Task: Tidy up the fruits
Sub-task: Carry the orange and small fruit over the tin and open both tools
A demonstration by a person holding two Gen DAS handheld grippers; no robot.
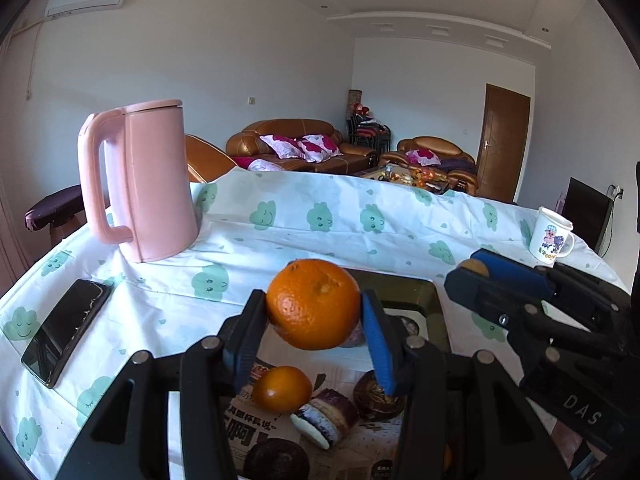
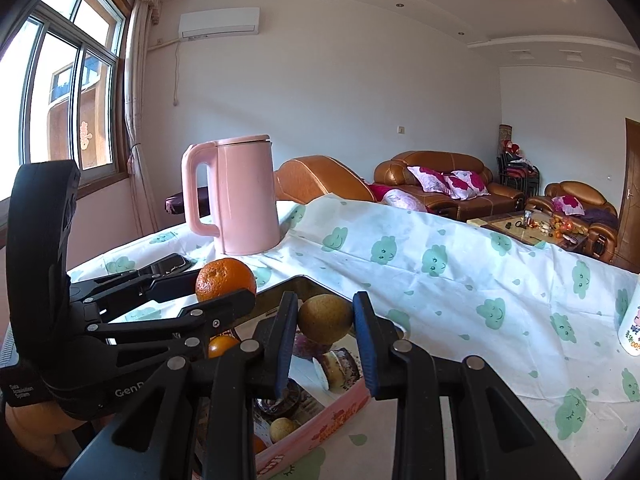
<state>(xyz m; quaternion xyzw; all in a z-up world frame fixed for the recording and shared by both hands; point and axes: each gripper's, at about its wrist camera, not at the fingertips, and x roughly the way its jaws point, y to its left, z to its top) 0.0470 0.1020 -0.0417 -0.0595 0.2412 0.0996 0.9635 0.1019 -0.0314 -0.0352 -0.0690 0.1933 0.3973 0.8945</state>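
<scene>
phone (image 1: 66, 330): flat on the cloth, far left, near the table edge; well apart from the work.
kettle (image 1: 150, 182): upright at back left; open cloth between it and the fruit.
left gripper (image 1: 314, 318): fingers pinch the big orange (image 1: 313, 304), held in the air over the box (image 2: 320, 420).
box: sits on a dark tray (image 1: 404, 286); still holds a small orange (image 1: 282, 388), dark round fruits, a sliced purple piece, one yellowish fruit (image 2: 283, 429).
right gripper (image 2: 325, 330): fingers clamp a tan-brown fruit (image 2: 325, 318), also lifted above the box.
progress: early, I'd say. Two fruits lifted, none seen placed, several left in the box.
room: wide bare cloth to the right; mug (image 1: 551, 238) near the far right edge; the grippers are close together, so part them before lowering.
</scene>
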